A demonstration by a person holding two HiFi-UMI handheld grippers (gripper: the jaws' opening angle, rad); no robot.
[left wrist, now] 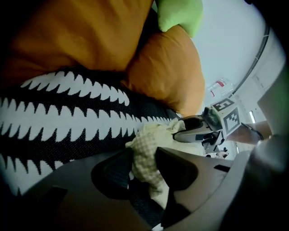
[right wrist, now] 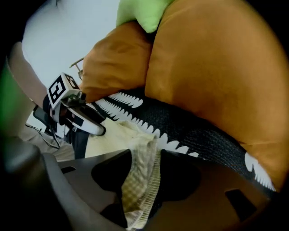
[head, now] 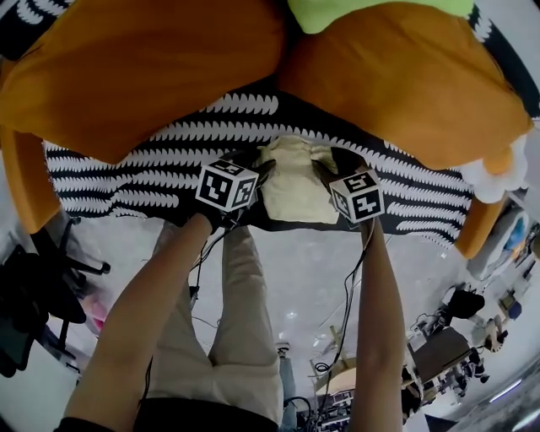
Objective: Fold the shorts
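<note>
Both claws [left wrist: 143, 158] [right wrist: 145, 155] slack around shorts [head: 291, 181]

Pale yellow checked shorts [head: 294, 181], bunched, partly folded, at front edge of black-and-white cover [head: 126, 173]

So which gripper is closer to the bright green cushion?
Right. The right gripper is almost straight in front of the bright green cushion, at the right side of the pale checked shorts; the left gripper is off to the cushion's left.
</note>
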